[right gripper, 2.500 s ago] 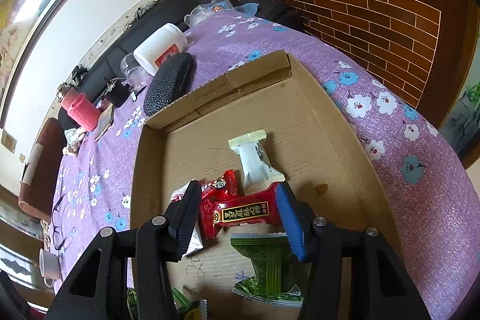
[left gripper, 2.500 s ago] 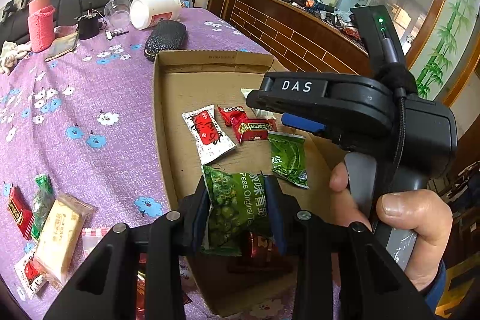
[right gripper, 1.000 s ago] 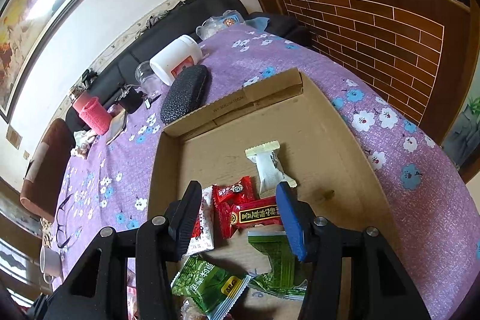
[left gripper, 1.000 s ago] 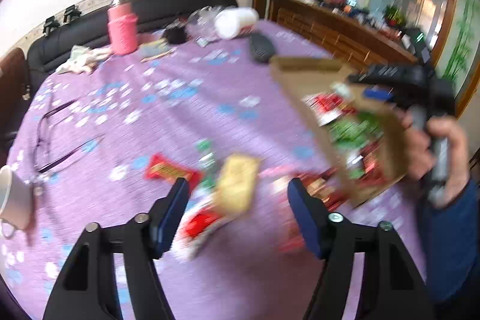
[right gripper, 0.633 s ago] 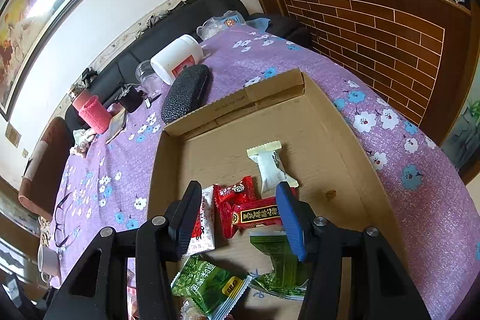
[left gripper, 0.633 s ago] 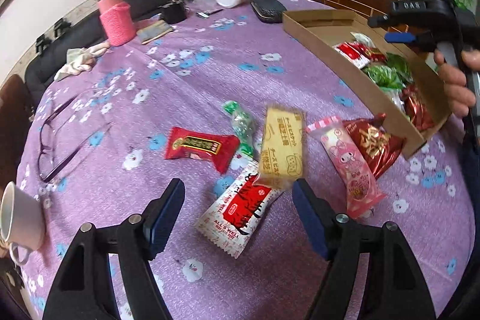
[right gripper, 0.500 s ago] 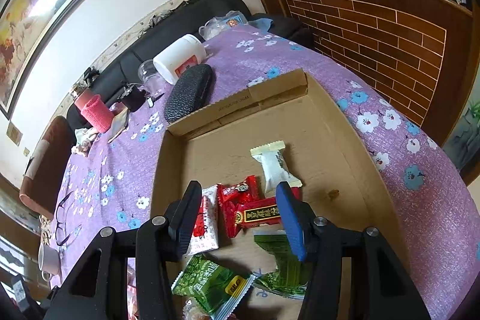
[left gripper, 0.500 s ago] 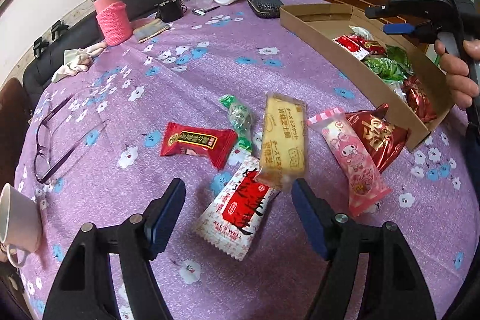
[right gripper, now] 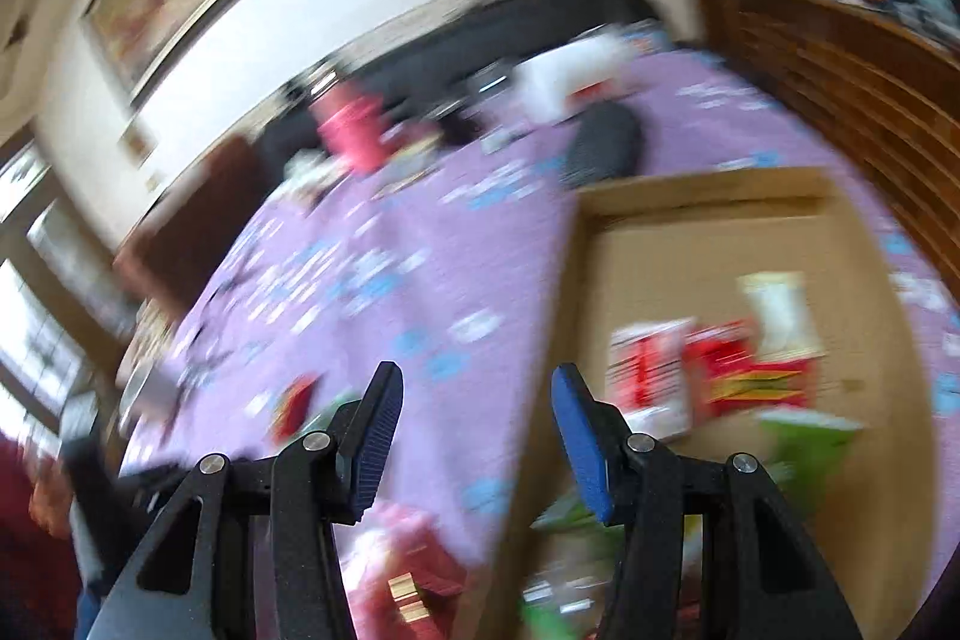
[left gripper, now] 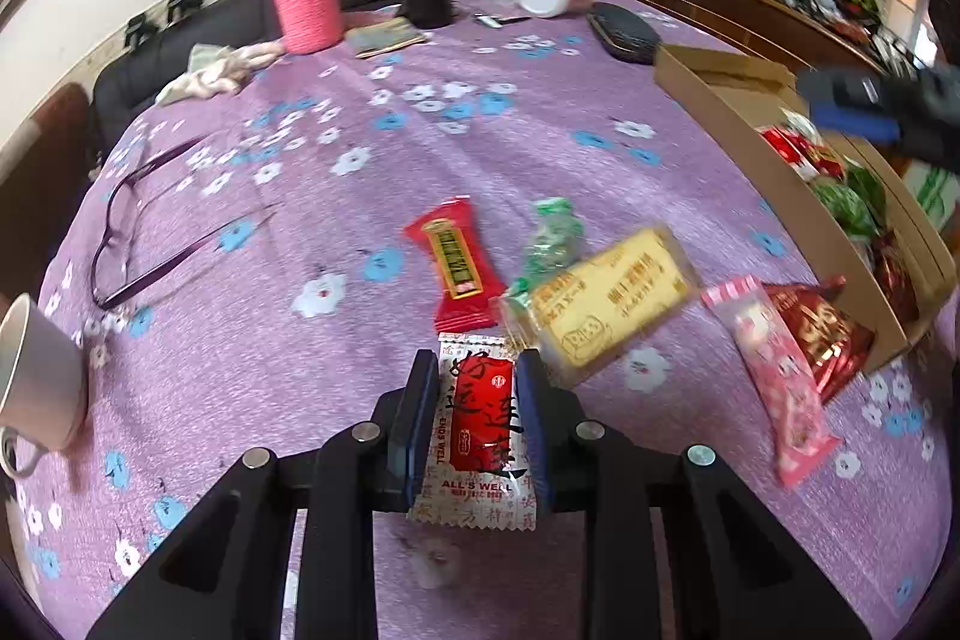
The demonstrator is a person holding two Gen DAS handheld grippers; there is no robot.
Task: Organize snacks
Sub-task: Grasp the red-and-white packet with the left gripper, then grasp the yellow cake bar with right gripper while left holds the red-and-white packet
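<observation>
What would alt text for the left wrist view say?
The left gripper is closing on a red-and-white snack packet lying on a purple flowered tablecloth. More wrapped snacks lie just beyond it, and a cardboard box holding other snacks sits at the right.

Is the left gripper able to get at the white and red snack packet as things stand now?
Probably yes. The left gripper already has the white and red snack packet between its fingers, which are closing on its long edges. Nothing covers the packet; the yellow biscuit pack lies just beside one finger.
</observation>
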